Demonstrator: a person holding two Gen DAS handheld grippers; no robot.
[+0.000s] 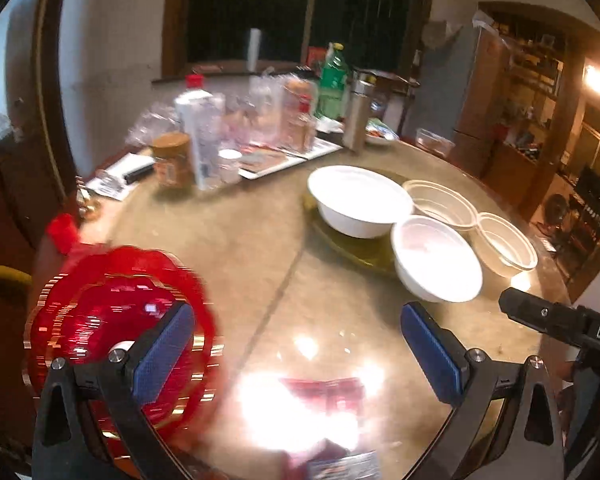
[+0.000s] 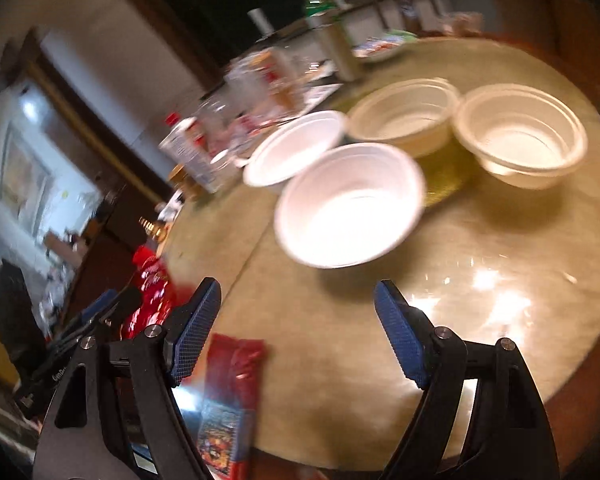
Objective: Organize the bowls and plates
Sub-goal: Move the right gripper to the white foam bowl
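Table: round, glossy, strong glare just ahead of both tongs; far side crowded with bottles and jars.

Green plate: ahead and right of the left tongs, carrying at least one white bowl.

Bowls: four, clustered ahead of the right tongs. Near bowl is closest, overhanging the plate edge; far bowl behind it to the left; two ribbed tubs further right.

Red plate: under the left tongs' left finger, at the table edge; blurred.

Packet: flat, by the right tongs' left finger.

Both tongs wide, holding nothing.

Risks, judged: a light near bowl may skid or tip off the plate if pinched off-centre; glare and blur could hide rims; a loose swing may knock the red plate off the edge.
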